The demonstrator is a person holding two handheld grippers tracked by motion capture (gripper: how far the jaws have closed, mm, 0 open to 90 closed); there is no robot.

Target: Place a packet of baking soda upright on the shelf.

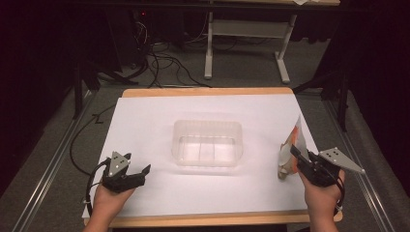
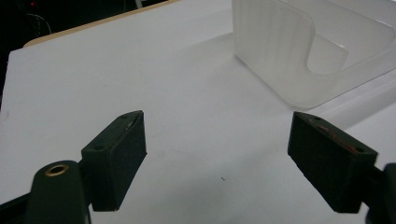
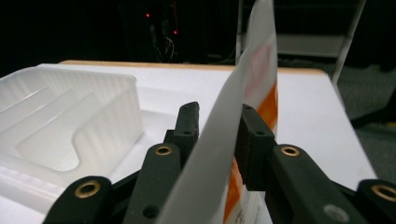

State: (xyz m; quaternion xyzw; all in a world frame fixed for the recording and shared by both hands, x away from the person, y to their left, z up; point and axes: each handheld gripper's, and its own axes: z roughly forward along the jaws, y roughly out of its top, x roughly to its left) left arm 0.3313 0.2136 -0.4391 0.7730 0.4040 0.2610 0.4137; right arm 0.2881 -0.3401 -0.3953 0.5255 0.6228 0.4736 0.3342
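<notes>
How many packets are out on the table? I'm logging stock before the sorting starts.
1. The orange-and-white packet stands on edge near the table's right side, right of the clear bin, pinched in the right gripper. The bin looks empty.

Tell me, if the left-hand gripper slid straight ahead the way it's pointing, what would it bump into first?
Probably nothing soon. The left gripper, jaws open, points over bare white tabletop. The clear plastic container sits ahead but off to its right, so it may just miss it; depth is hard to judge.
</notes>
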